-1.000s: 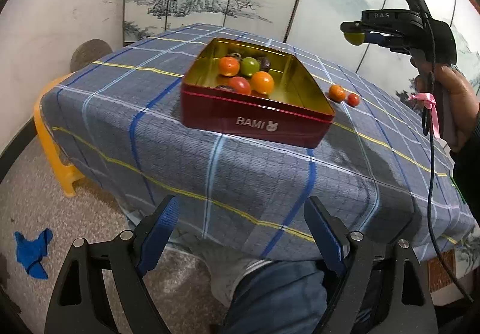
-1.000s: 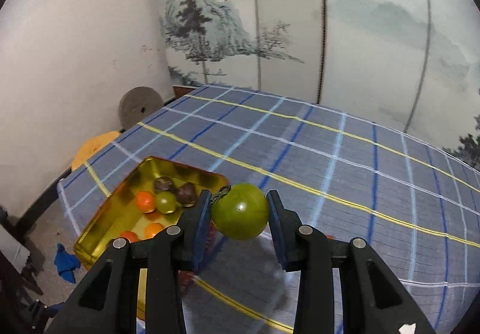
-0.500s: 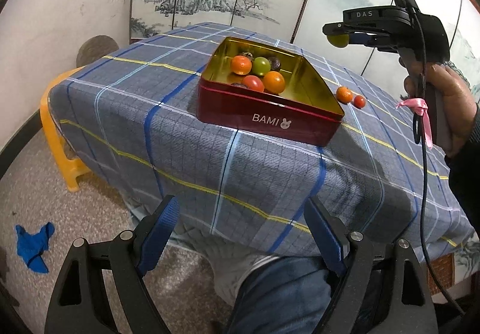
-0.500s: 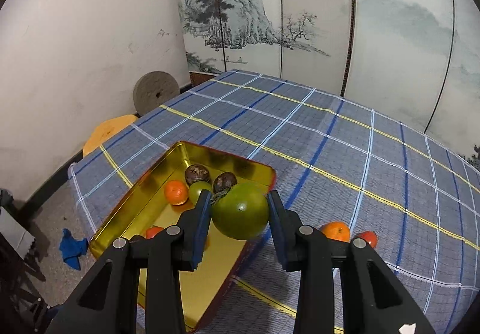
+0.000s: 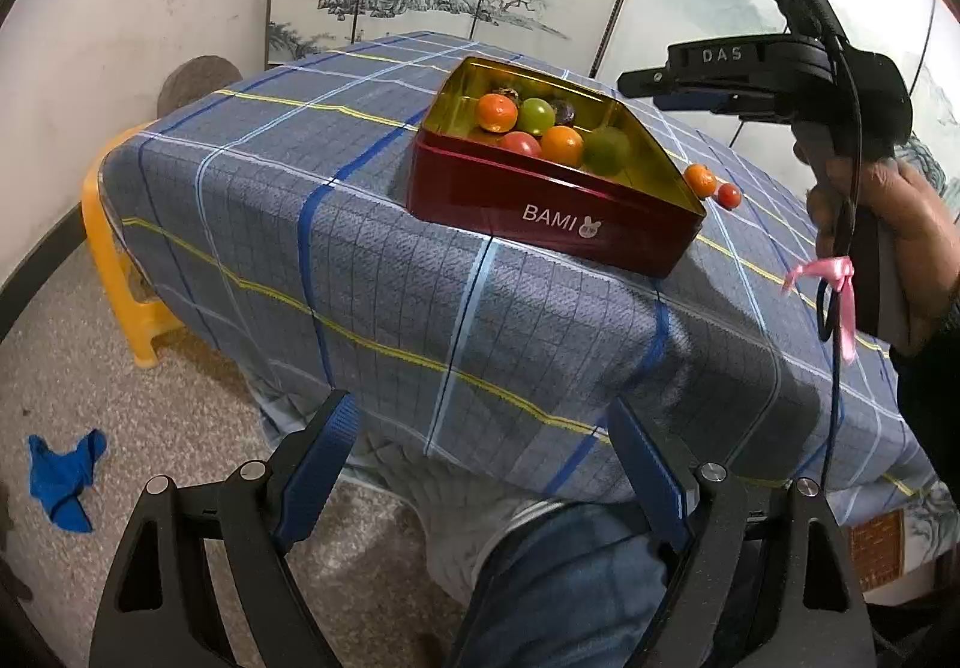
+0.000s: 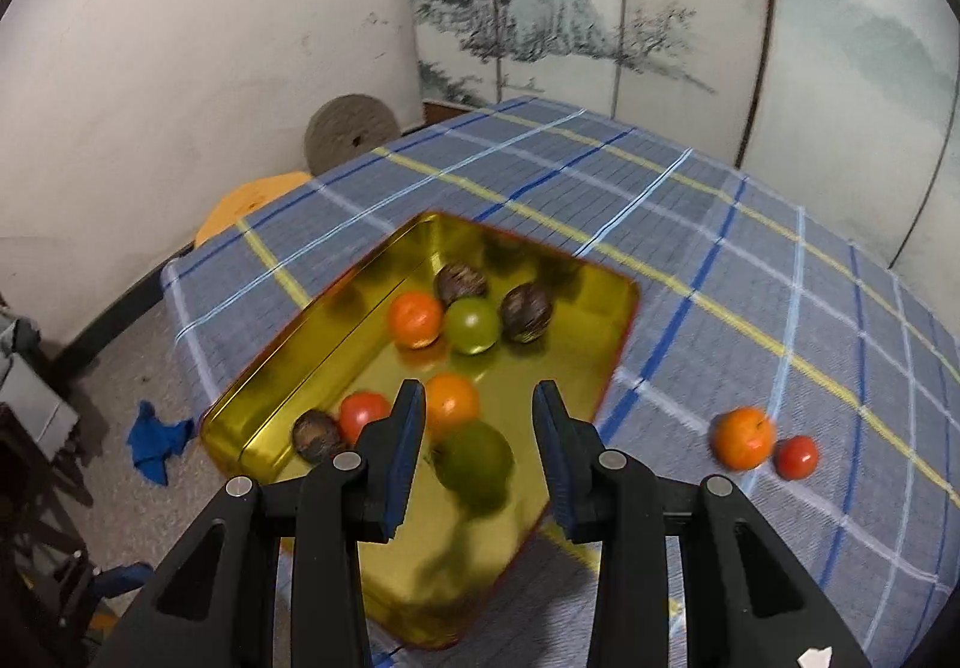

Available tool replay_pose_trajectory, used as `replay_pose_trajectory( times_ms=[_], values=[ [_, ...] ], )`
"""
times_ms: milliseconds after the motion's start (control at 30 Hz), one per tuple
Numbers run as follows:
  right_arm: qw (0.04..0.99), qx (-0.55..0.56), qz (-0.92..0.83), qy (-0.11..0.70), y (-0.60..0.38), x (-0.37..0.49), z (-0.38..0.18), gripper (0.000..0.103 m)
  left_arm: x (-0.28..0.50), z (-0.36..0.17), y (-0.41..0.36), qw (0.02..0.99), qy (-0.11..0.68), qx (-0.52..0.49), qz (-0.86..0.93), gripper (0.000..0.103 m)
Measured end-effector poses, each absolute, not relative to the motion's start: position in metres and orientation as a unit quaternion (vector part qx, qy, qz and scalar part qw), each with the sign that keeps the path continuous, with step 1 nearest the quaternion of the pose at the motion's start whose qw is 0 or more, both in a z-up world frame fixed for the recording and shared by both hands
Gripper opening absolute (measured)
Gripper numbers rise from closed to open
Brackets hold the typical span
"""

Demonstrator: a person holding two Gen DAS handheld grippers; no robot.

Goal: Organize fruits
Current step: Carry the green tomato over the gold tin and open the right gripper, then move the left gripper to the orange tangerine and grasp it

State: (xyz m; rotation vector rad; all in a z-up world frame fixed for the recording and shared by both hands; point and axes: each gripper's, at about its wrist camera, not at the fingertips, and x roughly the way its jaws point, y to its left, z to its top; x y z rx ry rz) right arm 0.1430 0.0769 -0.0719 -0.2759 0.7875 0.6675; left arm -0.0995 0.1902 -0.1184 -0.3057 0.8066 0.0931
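Right gripper (image 6: 479,398) over the red tin (image 6: 336,308); jaws narrowly apart, clamping nothing; the large green fruit (image 6: 474,464), blurred, apparently lies free on the gold floor beneath them; lift straight clear of the rim, then go for the orange fruit (image 6: 743,437) and red fruit (image 6: 796,457) on the table (image 6: 720,248); left gripper (image 5: 480,404) idle, jaws wide; tin reads "BAMI", gripper body "DAS"
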Motion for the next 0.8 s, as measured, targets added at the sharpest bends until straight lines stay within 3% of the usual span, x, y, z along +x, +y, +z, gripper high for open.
replay_pose_trajectory(
  times_ms=[267,400,500,567,800],
  values=[
    [0.854,-0.113,0.331,0.386,0.074,0.138,-0.084,0.034,-0.102,-0.116,0.194,0.911,0.382,-0.148,0.051,0.085],
    [0.876,-0.067,0.326,0.349,0.04,0.147,-0.064,0.036,-0.103,-0.116,0.196,0.912,0.38,-0.145,0.053,0.085],
    [0.897,-0.021,0.303,0.321,-0.005,0.16,-0.051,0.048,-0.1,-0.109,0.192,0.918,0.37,-0.131,0.051,0.085],
    [0.911,0.01,0.267,0.314,-0.046,0.175,-0.05,0.074,-0.097,-0.1,0.189,0.924,0.361,-0.121,0.045,0.085],
    [0.928,0.068,0.125,0.345,-0.193,0.223,-0.095,0.077,-0.046,-0.045,0.156,0.945,0.316,-0.081,-0.02,0.085]
  ],
)
